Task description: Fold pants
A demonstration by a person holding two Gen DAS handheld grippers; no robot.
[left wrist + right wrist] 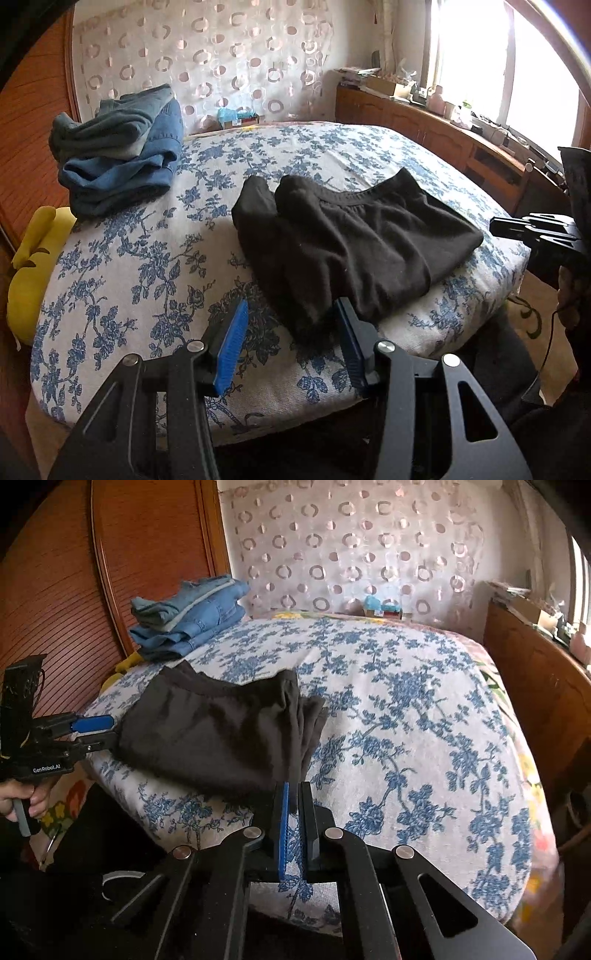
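Nearest, the left gripper (291, 328) has its fingers spread astride the black pants' (354, 236) near edge. The right gripper (293, 794) is pressed together, empty, just short of them. The pants lie folded on the floral bed (147, 258); folded jeans (122, 147) sit toward ten o'clock.

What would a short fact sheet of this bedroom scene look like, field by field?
Surface: bed with blue-flowered white cover
Main item: black knit pants, lying folded near the bed's front edge
Left tool: open, blue pads on either side of the pants' near edge, not pressing it
Right tool: shut at the pants' near corner; whether cloth is pinched cannot be told
Other clothes: stack of folded blue denim garments, at the far left of the bed
Beside bed: yellow cushion, wooden cabinet under the window
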